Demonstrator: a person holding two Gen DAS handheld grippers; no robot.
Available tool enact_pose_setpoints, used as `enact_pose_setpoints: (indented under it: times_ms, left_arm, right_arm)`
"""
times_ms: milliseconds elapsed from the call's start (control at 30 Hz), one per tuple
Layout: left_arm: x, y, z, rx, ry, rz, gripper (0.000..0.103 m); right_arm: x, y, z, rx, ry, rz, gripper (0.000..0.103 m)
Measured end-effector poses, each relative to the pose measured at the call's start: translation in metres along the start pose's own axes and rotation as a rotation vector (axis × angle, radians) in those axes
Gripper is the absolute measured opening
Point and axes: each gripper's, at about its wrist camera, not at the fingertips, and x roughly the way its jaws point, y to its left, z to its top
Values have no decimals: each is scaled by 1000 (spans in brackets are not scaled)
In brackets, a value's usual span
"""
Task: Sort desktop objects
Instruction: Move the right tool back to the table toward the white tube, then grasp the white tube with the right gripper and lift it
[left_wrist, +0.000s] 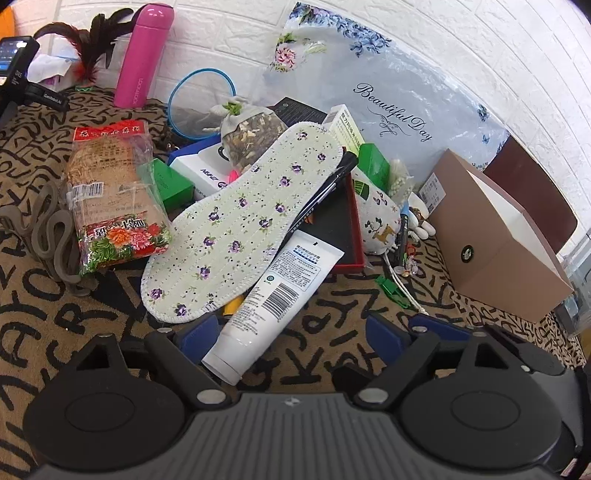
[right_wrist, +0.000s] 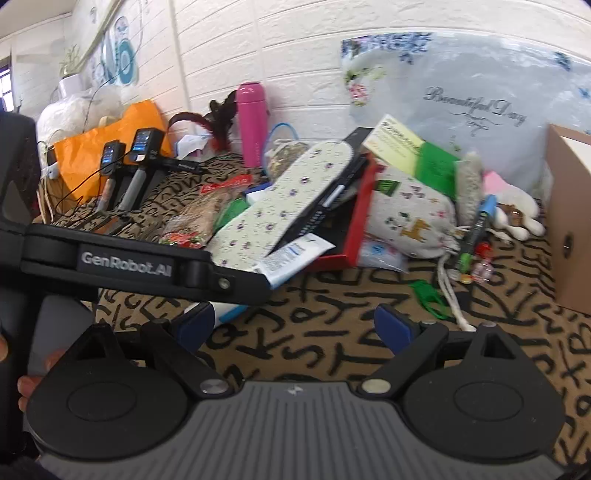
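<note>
A pile of desktop objects lies on a letter-patterned cloth (left_wrist: 325, 325). A floral insole (left_wrist: 240, 225) lies on top, seen also in the right wrist view (right_wrist: 280, 199). A white tube (left_wrist: 273, 291) lies with its cap end between the wide-open fingers of my left gripper (left_wrist: 291, 336), beside the left finger (left_wrist: 195, 334). A black pen (left_wrist: 325, 192) leans on a red-rimmed tray (left_wrist: 356, 221). My right gripper (right_wrist: 295, 326) is open and empty over bare cloth in front of the pile. The left gripper's body (right_wrist: 147, 264) crosses the right wrist view.
A pink bottle (left_wrist: 144, 55) and a floral bag (left_wrist: 388, 92) stand at the wall. A brown box (left_wrist: 495, 236) stands right. A food packet (left_wrist: 110, 192), green boxes (left_wrist: 173, 184), a deer-print pouch (left_wrist: 384, 221) and a grey strap (left_wrist: 48, 236) lie around.
</note>
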Motion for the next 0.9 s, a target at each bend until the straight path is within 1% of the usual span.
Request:
enact_pose_setpoints:
  times_ms: [33, 100, 167, 333, 433, 600, 700, 733, 800, 833, 867, 900]
  left_arm:
    - [1, 2, 1, 4, 4, -10, 87]
    - [3, 3, 1, 15, 13, -26, 81]
    - [6, 3, 2, 29, 25, -25, 72]
    - [9, 3, 2, 32, 63, -75, 61]
    - [12, -3, -1, 42, 78, -109, 60]
    - [24, -8, 0, 37, 108, -109, 60]
    - [30, -16, 1, 45, 118, -98, 60]
    - [31, -18, 1, 53, 117, -94, 60]
    - [31, -22, 1, 52, 120, -101, 54]
    - [30, -23, 0, 43, 124, -116, 49]
    - [31, -25, -1, 30, 130, -126, 49]
    - [32, -29, -2, 19, 137, -131, 49]
  right_arm:
    - [4, 2, 0, -6, 3, 7, 91]
    - [11, 5, 1, -10, 18, 17, 87]
    - [17, 7, 1, -5, 31, 31, 84]
    - [27, 10, -1, -3, 52, 44, 81]
    - [30, 9, -3, 2, 60, 45, 78]
    - [36, 4, -6, 20, 78, 42, 71]
    - [38, 2, -5, 19, 79, 52, 60]
    - [39, 1, -5, 19, 82, 59, 55]
    - [38, -2, -5, 30, 86, 55, 51]
    - [36, -5, -5, 31, 90, 51, 43]
    - [34, -8, -5, 35, 93, 45, 34]
    - [32, -13, -4, 38, 100, 38, 33]
